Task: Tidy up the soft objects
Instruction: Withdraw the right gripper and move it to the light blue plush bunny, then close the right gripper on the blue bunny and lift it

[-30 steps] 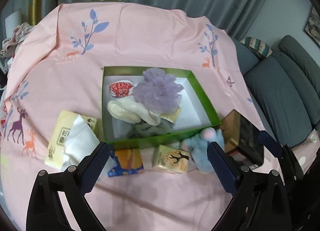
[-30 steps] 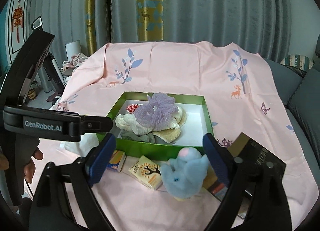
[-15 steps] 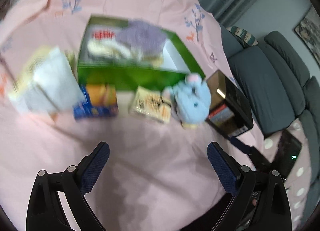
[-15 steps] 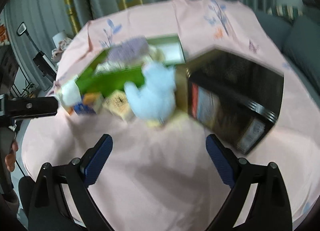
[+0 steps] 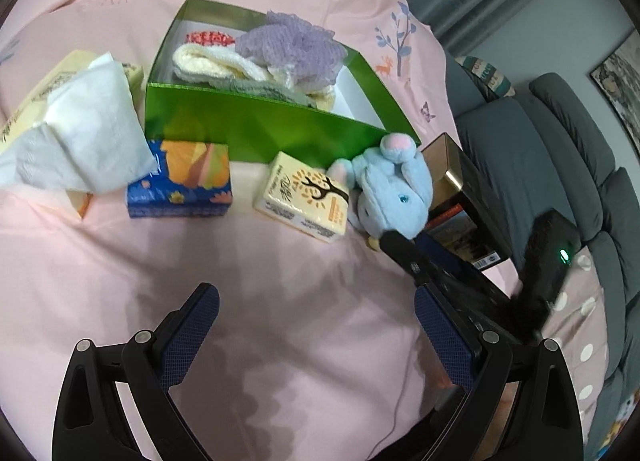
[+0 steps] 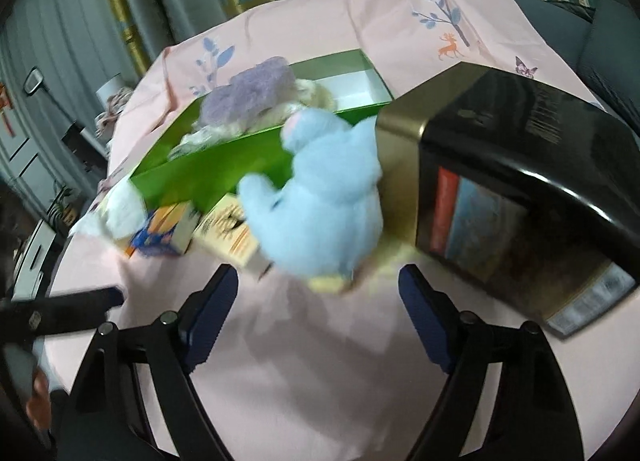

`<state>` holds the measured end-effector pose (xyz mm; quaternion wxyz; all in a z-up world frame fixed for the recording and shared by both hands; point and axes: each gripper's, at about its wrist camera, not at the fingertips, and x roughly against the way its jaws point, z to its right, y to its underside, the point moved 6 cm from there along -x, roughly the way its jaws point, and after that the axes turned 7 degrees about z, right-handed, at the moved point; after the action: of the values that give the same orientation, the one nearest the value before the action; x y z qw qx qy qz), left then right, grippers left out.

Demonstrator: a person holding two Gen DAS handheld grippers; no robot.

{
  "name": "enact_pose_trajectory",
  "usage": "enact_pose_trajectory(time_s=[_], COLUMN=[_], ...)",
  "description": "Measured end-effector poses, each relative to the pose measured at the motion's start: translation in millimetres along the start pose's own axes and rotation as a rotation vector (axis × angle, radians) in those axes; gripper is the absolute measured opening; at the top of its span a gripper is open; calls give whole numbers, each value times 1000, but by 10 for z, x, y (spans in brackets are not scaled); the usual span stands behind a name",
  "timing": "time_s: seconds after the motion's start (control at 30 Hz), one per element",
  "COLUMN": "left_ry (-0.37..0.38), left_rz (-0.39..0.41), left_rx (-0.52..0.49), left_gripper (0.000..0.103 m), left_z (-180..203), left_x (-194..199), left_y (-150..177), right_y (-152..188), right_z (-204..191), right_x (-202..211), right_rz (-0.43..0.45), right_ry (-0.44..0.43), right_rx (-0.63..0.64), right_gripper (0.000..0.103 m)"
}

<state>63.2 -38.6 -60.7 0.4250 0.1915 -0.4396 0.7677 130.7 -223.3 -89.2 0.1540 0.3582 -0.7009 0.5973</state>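
Observation:
A light blue plush toy [image 5: 394, 189] [image 6: 320, 201] lies on the pink cloth against the front right corner of a green box [image 5: 256, 125] [image 6: 208, 169]. The box holds a purple knitted piece [image 5: 292, 43], cream socks [image 5: 212, 65] and other soft items. My right gripper [image 6: 318, 293] is low just in front of the plush. Its jaws are closing; the plush's lower edge sits near the gap between the tips and the pads do not touch it. My left gripper [image 5: 316, 325] stands open over bare cloth with nothing between its fingers.
A black and gold tin [image 5: 460, 201] [image 6: 520, 181] stands right of the plush. In front of the green box lie a yellow tissue pack [image 5: 308, 193], a blue pack [image 5: 180, 181] and an open tissue bag [image 5: 76, 133]. A grey sofa [image 5: 560, 149] is at the right.
Both grippers have sunk toward the cloth and tipped downward. The right one has come close to the blue plush and its jaws have narrowed.

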Motion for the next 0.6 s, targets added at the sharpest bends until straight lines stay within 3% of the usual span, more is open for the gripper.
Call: enact_pose_trajectory(time_s=[0.13, 0.2, 0.3, 0.47, 0.6], left_ry=[6, 12, 32, 88, 174], left_rz=[4, 3, -3, -8, -44], left_rx=[0, 5, 16, 25, 38], left_gripper=[98, 98, 98, 98, 98], left_z=[-30, -41, -39, 72, 221], left_x=[-17, -36, -64, -64, -97], left_y=[-35, -52, -64, -73, -16], right_y=[-63, -64, -77, -61, 237], right_z=[12, -19, -51, -152, -315], right_x=[-180, -244, -172, 242, 394], right_rz=[-12, -22, 17, 41, -76], right_ry=[2, -15, -37, -123, -256], right_rx=[-42, -43, -33, 10, 26], right_gripper=[80, 62, 55, 55, 57])
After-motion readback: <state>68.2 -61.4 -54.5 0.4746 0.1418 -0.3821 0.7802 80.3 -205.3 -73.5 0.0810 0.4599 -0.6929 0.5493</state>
